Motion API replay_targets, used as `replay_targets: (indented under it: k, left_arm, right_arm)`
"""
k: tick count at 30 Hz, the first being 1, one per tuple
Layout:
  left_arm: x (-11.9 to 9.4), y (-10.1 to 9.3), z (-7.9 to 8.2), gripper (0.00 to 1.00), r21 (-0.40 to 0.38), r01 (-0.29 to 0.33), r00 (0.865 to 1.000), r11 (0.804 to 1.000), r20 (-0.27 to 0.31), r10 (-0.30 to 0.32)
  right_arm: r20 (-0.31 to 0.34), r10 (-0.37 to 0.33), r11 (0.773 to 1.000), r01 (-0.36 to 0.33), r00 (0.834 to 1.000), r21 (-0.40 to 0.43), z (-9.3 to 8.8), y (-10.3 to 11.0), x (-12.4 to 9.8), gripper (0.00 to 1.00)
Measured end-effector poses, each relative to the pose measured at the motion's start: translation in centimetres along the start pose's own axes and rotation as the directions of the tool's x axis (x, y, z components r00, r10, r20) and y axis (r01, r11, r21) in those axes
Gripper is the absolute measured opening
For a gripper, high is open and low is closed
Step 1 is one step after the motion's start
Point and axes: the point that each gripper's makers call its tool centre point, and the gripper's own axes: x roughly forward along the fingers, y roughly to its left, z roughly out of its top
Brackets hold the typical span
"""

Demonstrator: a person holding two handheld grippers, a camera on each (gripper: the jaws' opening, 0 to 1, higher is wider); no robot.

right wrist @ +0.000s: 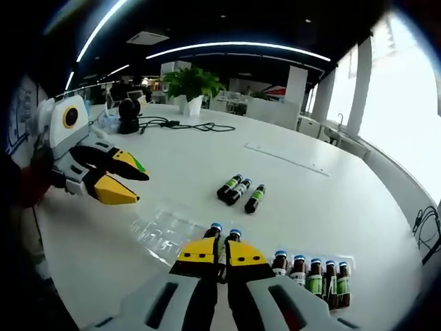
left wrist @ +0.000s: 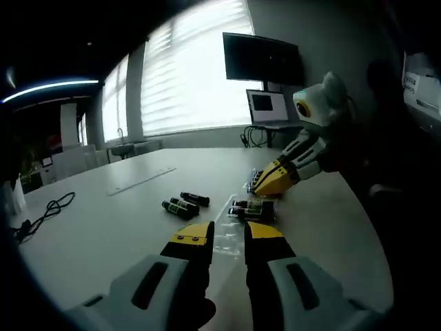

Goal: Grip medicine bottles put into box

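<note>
In the left gripper view the left gripper [left wrist: 228, 241] reaches forward low over the white table [left wrist: 103, 227], its yellow-tipped jaws parted with nothing between them and their tips over a clear plastic tray [left wrist: 229, 238]. Past the tips, the right gripper [left wrist: 256, 183] comes in from the right, angled down towards a row of medicine bottles [left wrist: 252, 209] lying in another clear tray section; whether its jaws are closed cannot be told from here. Three loose bottles [left wrist: 182, 204] lie on the bare tabletop left of that row, well away from the table edge, with wide open surface around them. A black cable [left wrist: 41, 214] lies near the far left edge. In the right gripper view the right gripper [right wrist: 221, 254] points down at the table [right wrist: 310, 193], jaws nearly together on a blue-capped bottle [right wrist: 217, 231], with a second blue-capped one [right wrist: 235, 234] just beside it. To its right, five bottles in a row [right wrist: 313, 277] sit in a clear box [right wrist: 348, 265]. An empty clear tray [right wrist: 162, 231] lies to the left. The left gripper [right wrist: 124, 181] hangs open above the table on the left, and the three loose bottles [right wrist: 241, 191] lie further out.
</note>
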Motion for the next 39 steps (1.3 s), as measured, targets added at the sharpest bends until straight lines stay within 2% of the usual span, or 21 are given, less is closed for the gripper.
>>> replay_targets:
  k: [2, 5, 10, 13, 15, 17, 21, 26, 29, 30, 34, 39]
  left_arm:
    - [0.6, 0.0, 0.3, 0.12, 0.035, 0.005, 1.0, 0.999, -0.004, -0.005]
    - [0.9, 0.0, 0.6, 0.12, 0.038, 0.025, 1.0, 0.999, 0.005, -0.025]
    - [0.4, 0.1, 0.5, 0.11, 0.074, 0.032, 0.999, 0.997, 0.02, -0.034]
    - [-0.4, 0.7, 0.5, 0.11, 0.045, 0.026, 0.998, 0.999, 0.047, -0.028]
    - [-0.7, 1.2, 0.3, 0.11, 0.031, 0.02, 0.999, 0.999, 0.042, -0.021]
    - [-1.1, 1.8, -0.2, 0.11, -0.023, -0.004, 1.0, 1.0, 0.023, 0.004]
    - [-1.6, 1.9, -1.0, 0.11, -0.069, 0.007, 1.0, 0.998, 0.012, -0.007]
    - [-2.0, 1.9, -1.1, 0.11, -0.042, -0.009, 1.0, 0.999, -0.01, 0.008]
    - [-2.4, 2.1, -1.1, 0.11, -0.068, -0.01, 1.0, 0.998, 0.004, 0.01]
    - [-2.6, 2.2, -1.2, 0.11, -0.068, -0.009, 1.0, 0.998, 0.007, 0.01]
    - [-3.2, 2.5, -1.5, 0.11, -0.054, -0.004, 1.0, 0.999, 0.008, 0.005]
    - [-3.7, 2.7, -1.5, 0.11, -0.047, -0.002, 0.999, 0.999, 0.033, 0.004]
  right_arm:
    - [0.01, -0.005, 1.0, 0.005, 1.0, -0.009, 0.4, 0.0, -0.1, 0.01]
    - [0.045, -0.014, 1.0, 0.013, 0.999, 0.015, 1.3, 0.0, -0.1, 0.01]
    - [0.058, -0.019, 0.999, 0.016, 0.998, 0.048, 1.7, -0.2, 0.2, 0.01]
    - [0.052, -0.022, 0.997, 0.018, 0.998, 0.069, 1.4, -0.2, 0.2, 0.01]
    - [0.047, -0.02, 0.995, 0.016, 0.999, 0.094, 1.1, -0.2, -0.1, 0.01]
    - [0.053, -0.01, 0.995, 0.004, 0.999, 0.103, 1.1, 0.0, -0.5, 0.02]
    - [0.047, -0.025, 0.994, 0.02, 0.999, 0.107, 1.1, -0.8, -0.9, 0.03]
    - [0.057, -0.005, 0.993, -0.002, 0.998, 0.122, 2.4, -0.9, -1.4, 0.05]
    - [0.071, -0.007, 0.992, -0.003, 0.997, 0.13, 3.6, -0.8, -1.7, 0.04]
    - [0.076, -0.014, 0.992, 0.004, 0.997, 0.128, 4.0, -0.8, -1.8, 0.04]
    - [0.084, -0.052, 0.998, 0.05, 0.995, 0.03, 5.3, -1.4, -1.4, 0.05]
    - [0.082, -0.051, 0.999, 0.051, 0.995, -0.001, 6.1, -1.1, -0.1, 0.05]
